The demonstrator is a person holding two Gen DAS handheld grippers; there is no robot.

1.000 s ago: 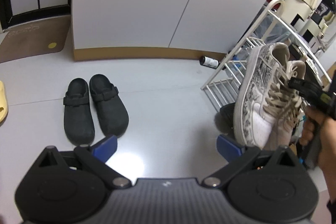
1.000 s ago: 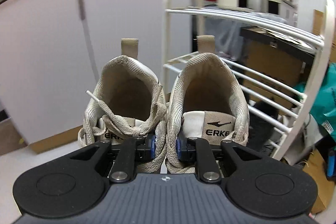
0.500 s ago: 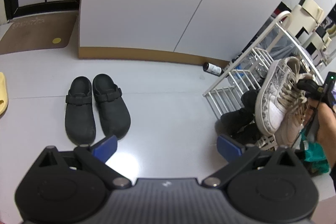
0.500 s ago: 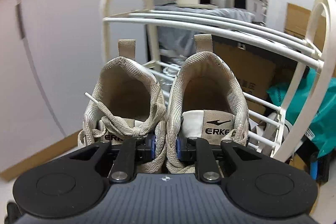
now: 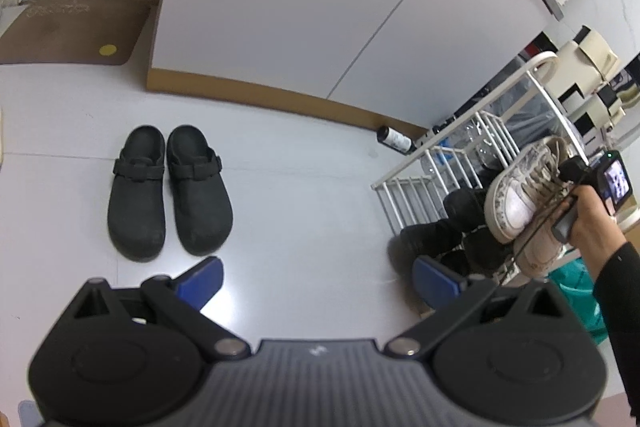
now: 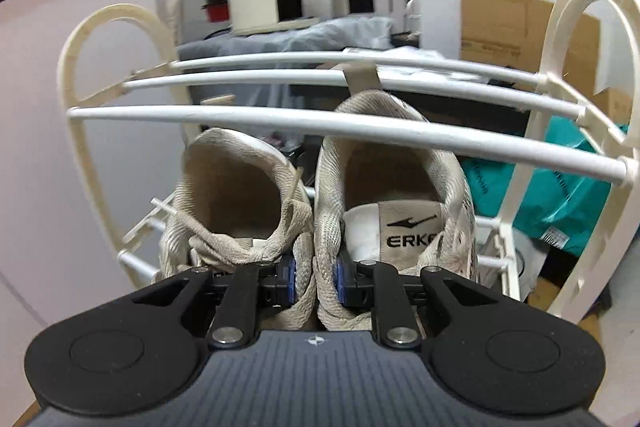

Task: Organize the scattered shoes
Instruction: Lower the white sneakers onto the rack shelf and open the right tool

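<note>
Rack (image 6: 344, 125) rails now over clamped sneakers (image 6: 316, 227).

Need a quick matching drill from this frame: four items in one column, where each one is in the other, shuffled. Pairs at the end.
Items:
1. white sneakers
2. black clogs
3. dark bottle
4. yellow dot

Places:
A. on the brown doormat
B. side by side on the open floor, nothing gripping them
C. clamped in the right gripper, at the white shoe rack
D. lying on the floor at the foot of the white cabinet

Pairs: 1-C, 2-B, 3-D, 4-A
</note>
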